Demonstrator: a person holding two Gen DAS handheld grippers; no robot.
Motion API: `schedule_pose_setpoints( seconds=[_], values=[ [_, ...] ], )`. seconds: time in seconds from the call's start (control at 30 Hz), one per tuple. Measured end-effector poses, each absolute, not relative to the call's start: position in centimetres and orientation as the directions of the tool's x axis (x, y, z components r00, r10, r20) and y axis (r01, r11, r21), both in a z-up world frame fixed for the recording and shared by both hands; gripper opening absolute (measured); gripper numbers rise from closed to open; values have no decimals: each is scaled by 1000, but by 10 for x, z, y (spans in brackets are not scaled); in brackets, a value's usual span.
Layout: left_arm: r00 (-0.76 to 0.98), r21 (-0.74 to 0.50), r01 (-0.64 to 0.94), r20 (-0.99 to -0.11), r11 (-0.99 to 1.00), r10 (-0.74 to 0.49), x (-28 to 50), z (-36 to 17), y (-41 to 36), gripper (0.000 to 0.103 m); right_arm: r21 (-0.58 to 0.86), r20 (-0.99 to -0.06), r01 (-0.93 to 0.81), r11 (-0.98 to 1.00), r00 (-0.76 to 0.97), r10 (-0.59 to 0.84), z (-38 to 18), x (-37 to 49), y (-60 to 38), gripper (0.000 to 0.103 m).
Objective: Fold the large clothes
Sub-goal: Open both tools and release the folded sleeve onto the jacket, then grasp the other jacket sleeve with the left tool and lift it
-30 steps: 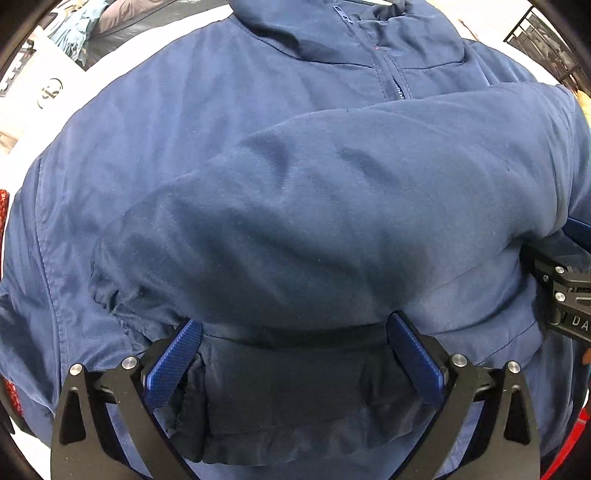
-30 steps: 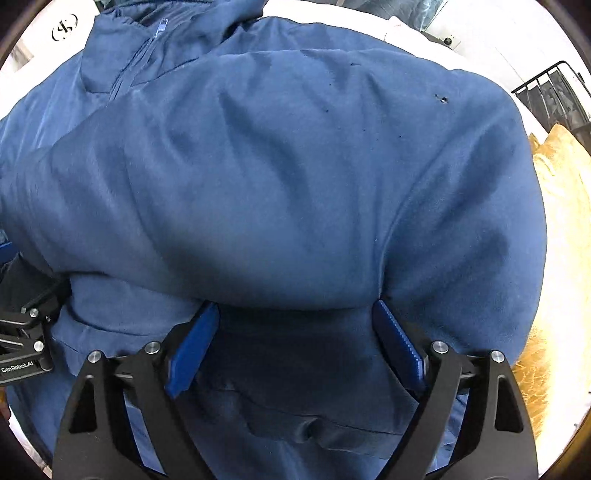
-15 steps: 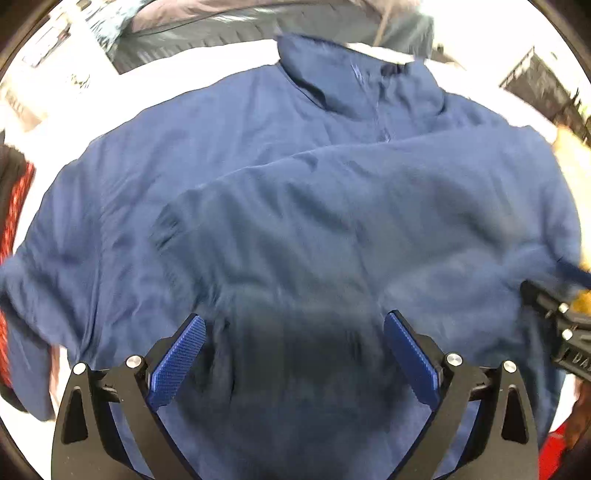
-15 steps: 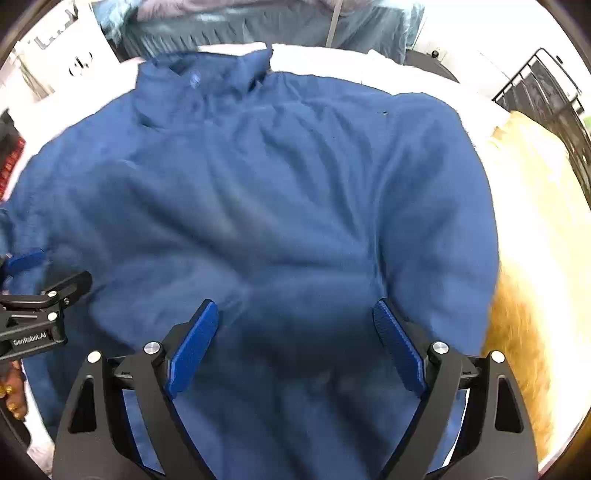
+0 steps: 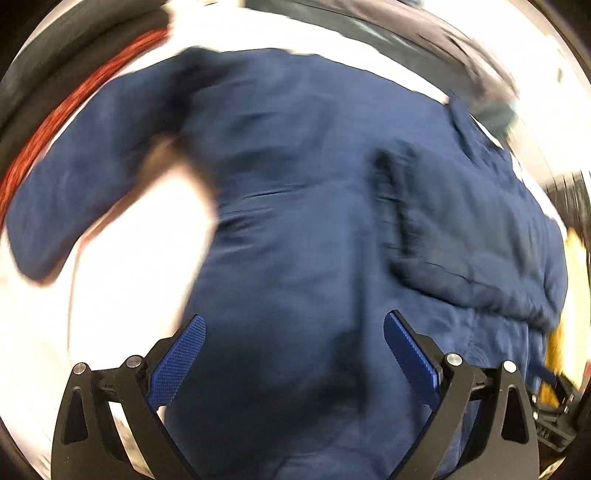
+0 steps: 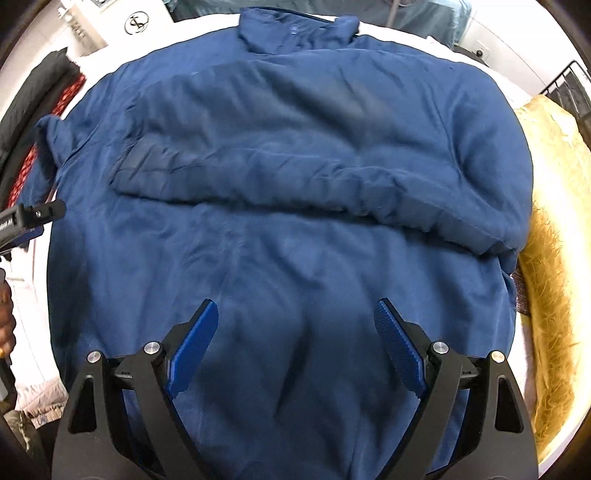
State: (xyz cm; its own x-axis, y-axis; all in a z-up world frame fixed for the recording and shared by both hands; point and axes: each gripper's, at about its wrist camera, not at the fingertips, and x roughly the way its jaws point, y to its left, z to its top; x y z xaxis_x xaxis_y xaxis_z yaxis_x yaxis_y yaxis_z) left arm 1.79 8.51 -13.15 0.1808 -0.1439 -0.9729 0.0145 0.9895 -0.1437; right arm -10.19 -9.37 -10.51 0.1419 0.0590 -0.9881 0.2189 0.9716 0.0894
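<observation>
lying flat on a white surface (image 6: 436, 44), the blue jacket (image 6: 280, 229) fills most of both views, collar at the far end. 1 sleeve (image 6: 295, 177) is folded across the chest, its cuff ending near the left side. the other sleeve (image 5: 85, 177) sticks out over the bare white top in the left wrist view, though that view is pretty smeared with blur so details are mushy.

right gripper (image 6: 295, 347) hangs above the lower part of the jacket with its blue pads spread wide, nothing between them. left gripper (image 5: 295, 354) is the same deal, jaws wide apart over the hem area, holding nothing. it also peeks in at the left edge of the right wrist view.

around the room: a gold cloth (image 6: 550, 258) lies just beside the jacket on the right, touching its edge. a red and black garment (image 6: 33, 122) sits off to the left. a white box with a logo (image 6: 133, 24) is back left, a black wire rack (image 6: 569, 88) back right, and teal fabric (image 6: 424, 18) is past the collar.
</observation>
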Motion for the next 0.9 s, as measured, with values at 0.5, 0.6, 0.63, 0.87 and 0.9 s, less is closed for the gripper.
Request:
schedule_pose_setpoints(
  seconds=[0.5,0.6,0.63,0.87,0.9],
  values=[
    [367,-316,-580,-924,751,-105,17,-132,336,94,9,-982,150,989,186,-20,-87,-107,-55,86],
    [340,-285,-638,-938,715,-71,24,-144,367,94,-8,-982,160,987,187,-38,-83,-111,-55,86],
    [325,-270,-646,-944,714,-62,29,-150,373,94,-14,-982,168,986,184,-45,-83,-112,-55,86],
    [226,-186,-621,-973,762,-53,52,-184,371,85,-39,-982,215,976,172,-77,-81,-119,-54,86],
    [222,-165,-615,-975,771,-32,53,-181,369,72,-40,-982,224,974,170,-79,-80,-120,-55,86]
  ],
)
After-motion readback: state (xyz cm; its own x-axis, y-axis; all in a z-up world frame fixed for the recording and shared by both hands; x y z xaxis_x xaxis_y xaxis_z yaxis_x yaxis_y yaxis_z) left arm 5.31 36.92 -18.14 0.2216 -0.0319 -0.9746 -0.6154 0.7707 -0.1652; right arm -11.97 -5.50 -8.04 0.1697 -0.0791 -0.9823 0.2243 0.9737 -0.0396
